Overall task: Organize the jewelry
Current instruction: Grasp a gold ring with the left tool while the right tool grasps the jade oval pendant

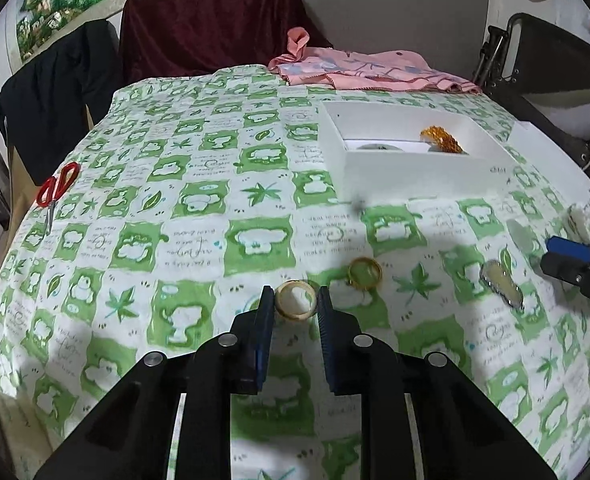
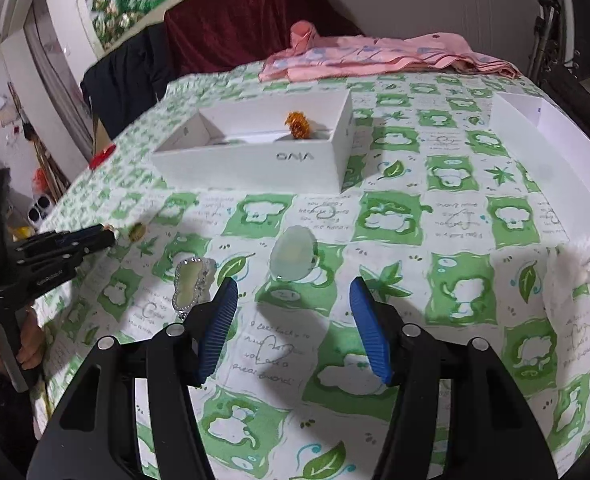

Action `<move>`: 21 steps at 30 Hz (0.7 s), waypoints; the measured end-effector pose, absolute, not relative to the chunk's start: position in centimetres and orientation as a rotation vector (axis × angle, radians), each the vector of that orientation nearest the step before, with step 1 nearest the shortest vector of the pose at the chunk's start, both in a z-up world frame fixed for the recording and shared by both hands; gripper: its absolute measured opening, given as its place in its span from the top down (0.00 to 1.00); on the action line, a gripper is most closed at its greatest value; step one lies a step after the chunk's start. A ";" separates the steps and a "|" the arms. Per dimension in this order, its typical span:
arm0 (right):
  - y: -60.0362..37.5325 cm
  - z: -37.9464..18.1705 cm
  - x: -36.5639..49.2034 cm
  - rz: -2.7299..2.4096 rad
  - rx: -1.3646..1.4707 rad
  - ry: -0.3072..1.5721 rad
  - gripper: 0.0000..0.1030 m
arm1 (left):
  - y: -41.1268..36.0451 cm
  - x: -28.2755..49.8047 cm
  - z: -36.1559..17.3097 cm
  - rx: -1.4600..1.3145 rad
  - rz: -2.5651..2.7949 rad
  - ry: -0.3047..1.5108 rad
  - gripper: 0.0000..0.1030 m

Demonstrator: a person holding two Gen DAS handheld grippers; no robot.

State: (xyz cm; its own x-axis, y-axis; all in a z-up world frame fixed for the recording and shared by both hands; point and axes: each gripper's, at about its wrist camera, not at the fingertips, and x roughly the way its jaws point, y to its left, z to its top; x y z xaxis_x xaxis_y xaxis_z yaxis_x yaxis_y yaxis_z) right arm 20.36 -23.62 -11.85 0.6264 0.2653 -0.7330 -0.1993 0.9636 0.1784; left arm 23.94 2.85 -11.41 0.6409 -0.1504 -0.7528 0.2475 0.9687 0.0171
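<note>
My left gripper [image 1: 295, 300] has its jaws closed against both sides of a gold ring [image 1: 295, 301] lying on the green-and-white tablecloth. A second gold ring [image 1: 364, 273] lies just to its right. A silver-rimmed pendant [image 1: 501, 284] lies further right; it also shows in the right wrist view [image 2: 191, 285]. My right gripper [image 2: 293, 294] is open and empty, just short of a pale green oval stone [image 2: 293, 258]. The white box [image 2: 255, 152] behind holds an orange beaded piece [image 2: 299, 124]. The left gripper [image 2: 109, 236] shows at the left of the right wrist view.
Red-handled scissors [image 1: 57, 192] lie at the table's left edge. The white box lid [image 2: 551, 164] sits at the right. A pink cloth [image 1: 367, 70] lies at the far edge. A chair with dark red fabric [image 1: 215, 16] stands behind the table.
</note>
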 end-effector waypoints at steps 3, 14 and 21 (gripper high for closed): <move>-22.5 -11.9 21.1 0.252 0.013 0.868 0.44 | 2.9 24.1 -11.5 0.120 -0.224 0.855 0.79; -19.7 -12.1 21.5 0.233 -0.172 0.840 0.76 | 3.2 24.1 -11.5 0.117 -0.236 0.847 0.79; -21.0 -11.4 20.1 0.289 -0.056 0.798 0.76 | 3.1 23.3 -11.0 0.103 -0.258 0.819 0.79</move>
State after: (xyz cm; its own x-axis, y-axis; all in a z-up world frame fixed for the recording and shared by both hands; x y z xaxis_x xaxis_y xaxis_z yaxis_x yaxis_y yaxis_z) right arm 20.08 -20.98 -11.36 0.6614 0.2343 -0.7125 -0.2766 0.9592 0.0587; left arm 23.31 3.11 -10.98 0.6534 -0.1874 -0.7334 0.2669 0.9637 -0.0085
